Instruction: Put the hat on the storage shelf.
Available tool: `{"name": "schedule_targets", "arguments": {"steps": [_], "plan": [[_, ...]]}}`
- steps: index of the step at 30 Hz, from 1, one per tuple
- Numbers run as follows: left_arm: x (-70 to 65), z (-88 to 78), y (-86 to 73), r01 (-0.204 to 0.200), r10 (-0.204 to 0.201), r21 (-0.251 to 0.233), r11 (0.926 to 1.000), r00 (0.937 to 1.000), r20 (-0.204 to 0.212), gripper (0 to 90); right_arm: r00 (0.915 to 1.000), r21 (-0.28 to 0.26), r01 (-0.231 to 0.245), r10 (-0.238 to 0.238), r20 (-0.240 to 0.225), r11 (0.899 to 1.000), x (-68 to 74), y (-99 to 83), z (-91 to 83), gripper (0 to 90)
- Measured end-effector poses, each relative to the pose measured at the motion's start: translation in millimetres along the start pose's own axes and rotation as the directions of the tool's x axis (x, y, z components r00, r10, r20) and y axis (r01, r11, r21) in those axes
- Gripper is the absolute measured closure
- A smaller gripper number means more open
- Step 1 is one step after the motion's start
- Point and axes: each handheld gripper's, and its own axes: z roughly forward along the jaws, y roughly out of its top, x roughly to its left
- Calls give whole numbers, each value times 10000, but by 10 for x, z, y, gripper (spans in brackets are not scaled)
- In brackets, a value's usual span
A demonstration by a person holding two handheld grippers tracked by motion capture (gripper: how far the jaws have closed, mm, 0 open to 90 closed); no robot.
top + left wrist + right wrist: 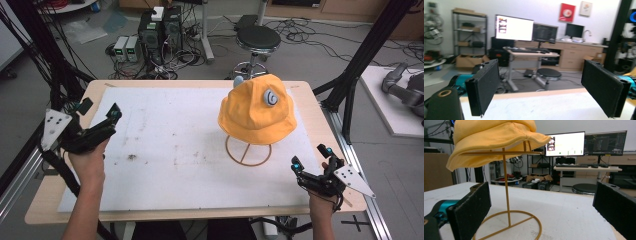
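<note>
High view puts the yellow hat [256, 112] on its wire stand [248, 150], right of centre on the white mat [165, 150], lifted so its brim hangs free. The right gripper [311, 161] waits near the stand's base, jaws wide and empty, probably lining up. The left gripper [102, 122] hangs well apart, equally open, holding nothing.

obstacle: hat [256, 111] on stand [248, 151] | free: mat [165, 150] left

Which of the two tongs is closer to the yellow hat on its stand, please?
The right tongs: they sit just beside the hat stand, while the left tongs are across the mat from the yellow hat.
</note>
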Motion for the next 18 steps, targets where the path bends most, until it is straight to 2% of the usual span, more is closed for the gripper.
{"name": "schedule_targets", "arguments": {"steps": [3, 8, 12, 15, 18], "plan": [[135, -141, -139, -59, 69, 212, 9998, 9989, -472, 155, 10000, 0, -32, 32, 26, 10000, 6, -1, 2, 13], [318, -334, -343, 94, -42, 501, 9987, 9947, -1026, 155, 10000, 25, -81, 81, 37, 10000, 7, -14, 13, 13], [389, -398, -424, 51, 13, 519, 9986, 9923, -1236, 156, 10000, -14, -97, 97, -2, 10000, 10, -19, 29, 13], [386, -423, -464, -112, 144, 267, 9996, 9925, -1214, 155, 9999, -2, -119, 119, 55, 9999, 13, -22, 38, 13], [375, -432, -521, -240, 282, 366, 9990, 9926, -1179, 155, 9999, 54, -105, 104, 66, 9999, 3, -36, 45, 13]]}}
